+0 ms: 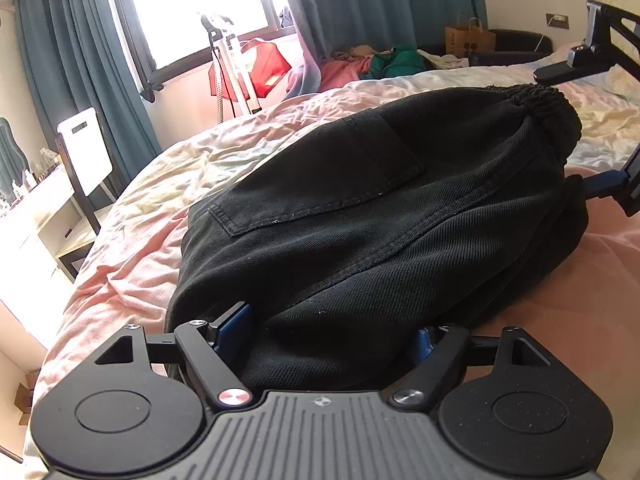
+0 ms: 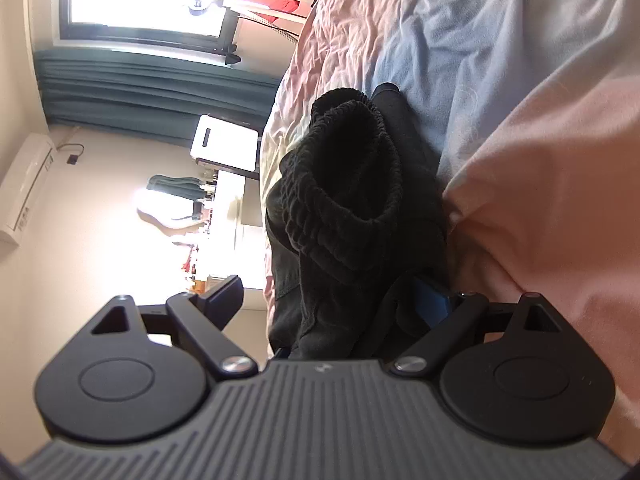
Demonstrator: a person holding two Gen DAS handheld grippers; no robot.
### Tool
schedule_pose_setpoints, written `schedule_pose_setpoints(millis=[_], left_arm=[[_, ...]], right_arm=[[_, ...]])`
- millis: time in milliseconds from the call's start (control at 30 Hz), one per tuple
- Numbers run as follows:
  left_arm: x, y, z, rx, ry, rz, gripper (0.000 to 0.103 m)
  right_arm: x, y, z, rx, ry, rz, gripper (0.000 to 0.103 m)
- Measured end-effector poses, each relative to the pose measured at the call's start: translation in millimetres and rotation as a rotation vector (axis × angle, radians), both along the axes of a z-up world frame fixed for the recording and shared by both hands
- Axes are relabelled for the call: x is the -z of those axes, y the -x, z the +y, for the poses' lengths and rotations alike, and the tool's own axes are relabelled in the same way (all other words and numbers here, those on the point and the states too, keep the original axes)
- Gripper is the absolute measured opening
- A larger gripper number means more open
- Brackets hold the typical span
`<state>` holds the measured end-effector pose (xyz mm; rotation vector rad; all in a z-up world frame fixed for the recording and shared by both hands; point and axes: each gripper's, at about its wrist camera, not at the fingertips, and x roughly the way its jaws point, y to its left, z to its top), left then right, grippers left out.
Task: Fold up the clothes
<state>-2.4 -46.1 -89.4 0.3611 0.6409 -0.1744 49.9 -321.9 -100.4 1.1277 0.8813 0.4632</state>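
Note:
Black trousers lie folded in a thick bundle on the bed, back pocket up and the elastic waistband at the far right end. My left gripper straddles the near end of the bundle. Its jaws stand wide with fabric bulging between them, and no pinch shows. My right gripper sits at the waistband end, one finger above the cloth and one low beside it. In the right wrist view, which is rolled sideways, the waistband is straight ahead of the right gripper. One finger stands free of the cloth, and the other is half buried under it.
The bed is covered by a crumpled pink, cream and pale blue sheet. A heap of coloured clothes and a paper bag lie beyond it. A red bag hangs by the window. A chair and a desk stand left of the bed.

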Motion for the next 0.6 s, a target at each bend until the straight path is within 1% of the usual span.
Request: schedule_pose_setpoints(millis=[133,200,233,300,400,500,533,567,600], left_arm=[[-2,2,1,0.005,-0.004,0.004,0.080],[2,-11,-1,0.004,-0.006,0.004,0.080],[1,-10,1,0.004,-0.002,0.005,0.080],[-1,-10,3,0.004,0.005,0.008,0.080],[-3,-14,5,0.006,0.009,0.009,0.080],[-5,-15,8,0.015,0.013,0.006,0.080],[-6,-15,9,0.020,0.018,0.006,0.080],[-9,-15,11,0.029,0.028,0.012,0.080],[-11,-14,13,0.038,0.038,0.018,0.081]], right_arm=[[7,-6,6,0.001,0.066,0.021,0.093],[12,-10,10,0.004,0.112,0.040,0.092],[17,-12,12,0.002,0.128,0.055,0.092],[24,-16,16,0.005,0.120,0.068,0.092],[27,-25,25,0.002,0.142,0.051,0.093],[27,-30,36,0.013,0.163,-0.001,0.093],[27,-30,40,0.010,0.191,-0.012,0.093],[26,-31,44,0.007,0.219,-0.022,0.091],[25,-32,48,0.003,0.265,-0.027,0.080]])
